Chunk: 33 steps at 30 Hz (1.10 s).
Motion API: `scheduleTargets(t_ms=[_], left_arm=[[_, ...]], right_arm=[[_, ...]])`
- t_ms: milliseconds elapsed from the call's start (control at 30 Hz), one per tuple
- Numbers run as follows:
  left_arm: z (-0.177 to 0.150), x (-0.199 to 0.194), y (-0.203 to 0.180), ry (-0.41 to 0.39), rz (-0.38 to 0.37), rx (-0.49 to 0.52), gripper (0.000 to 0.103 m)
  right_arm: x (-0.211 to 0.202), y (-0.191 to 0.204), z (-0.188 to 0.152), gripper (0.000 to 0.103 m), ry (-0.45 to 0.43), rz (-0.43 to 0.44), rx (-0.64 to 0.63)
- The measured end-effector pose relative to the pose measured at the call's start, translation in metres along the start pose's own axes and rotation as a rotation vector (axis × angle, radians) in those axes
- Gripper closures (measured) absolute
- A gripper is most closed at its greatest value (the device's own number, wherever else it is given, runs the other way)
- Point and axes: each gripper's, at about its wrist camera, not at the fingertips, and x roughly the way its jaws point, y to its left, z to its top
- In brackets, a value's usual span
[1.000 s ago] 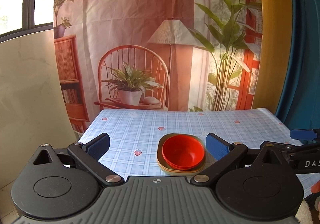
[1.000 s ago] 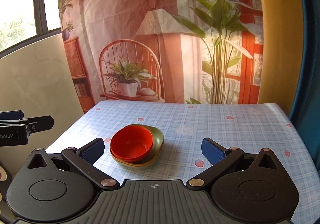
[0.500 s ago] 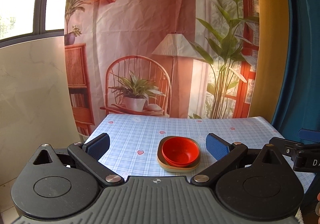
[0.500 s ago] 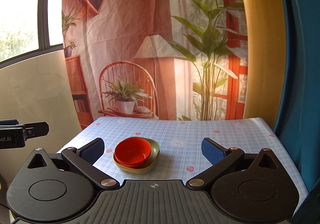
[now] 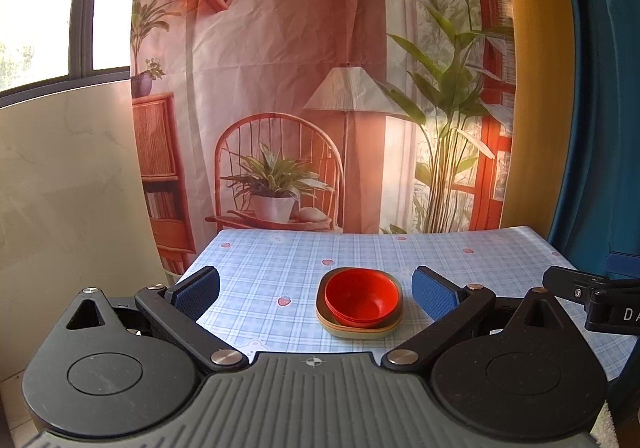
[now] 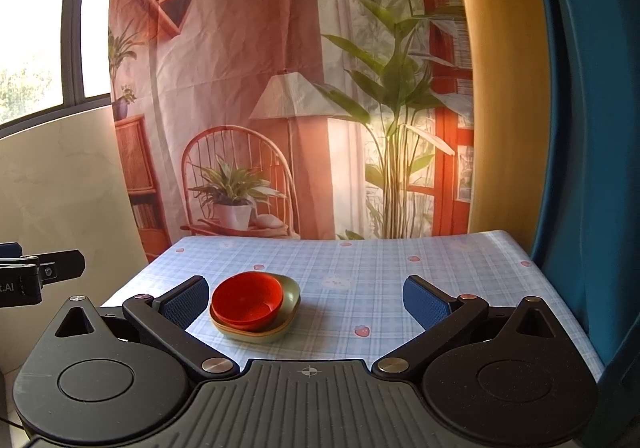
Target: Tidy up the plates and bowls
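A red bowl (image 5: pixel 362 298) sits nested on a stack of yellow and green dishes (image 5: pixel 360 332) near the front of the table. It also shows in the right wrist view (image 6: pixel 246 300), with the green dish (image 6: pixel 290 306) under it. My left gripper (image 5: pixel 316 294) is open and empty, held back from the table's front edge, well short of the stack. My right gripper (image 6: pixel 306 298) is open and empty, equally far back, with the stack near its left finger (image 6: pixel 186 300).
The table (image 5: pixel 288 264) has a blue checked cloth with strawberry prints. A printed room backdrop (image 5: pixel 320 87) hangs behind it, a marble wall (image 5: pixel 68 183) is at left, a blue curtain (image 5: pixel 600 87) at right. The other gripper's tip (image 5: pixel 580 288) shows at the right edge.
Both grippers have pulled back and up from the table, so the stack looks smaller and farther. Both stay open. The dishes have not moved.
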Motion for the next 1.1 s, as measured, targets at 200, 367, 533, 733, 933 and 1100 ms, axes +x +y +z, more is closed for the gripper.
scheduleTargets(t_ms=[200, 367, 533, 733, 933, 1100], left_arm=[[-0.0012, 0.0010, 0.0006, 0.007, -0.005, 0.002, 0.000], [-0.0035, 0.0004, 0.0012, 0.014, -0.007, 0.000, 0.000], [-0.0045, 0.0001, 0.0008, 0.016, -0.011, 0.002, 0.000], [-0.0061, 0.0003, 0.0009, 0.023, -0.014, 0.006, 0.000], [-0.0074, 0.0020, 0.0023, 0.035, -0.026, 0.004, 0.000], [-0.0087, 0.0029, 0.0029, 0.041, -0.035, 0.000, 0.000]], right_arm=[[0.0005, 0.0006, -0.0017, 0.000, 0.005, 0.003, 0.000], [0.0015, 0.0029, -0.0025, 0.000, 0.008, 0.003, -0.012], [0.0025, 0.0039, -0.0027, 0.000, 0.010, 0.003, -0.017], [0.0033, 0.0031, -0.0046, 0.000, 0.018, 0.000, -0.015], [0.0046, 0.0029, -0.0050, 0.000, 0.022, 0.001, -0.014], [0.0059, 0.0021, -0.0085, 0.000, 0.028, 0.001, -0.010]])
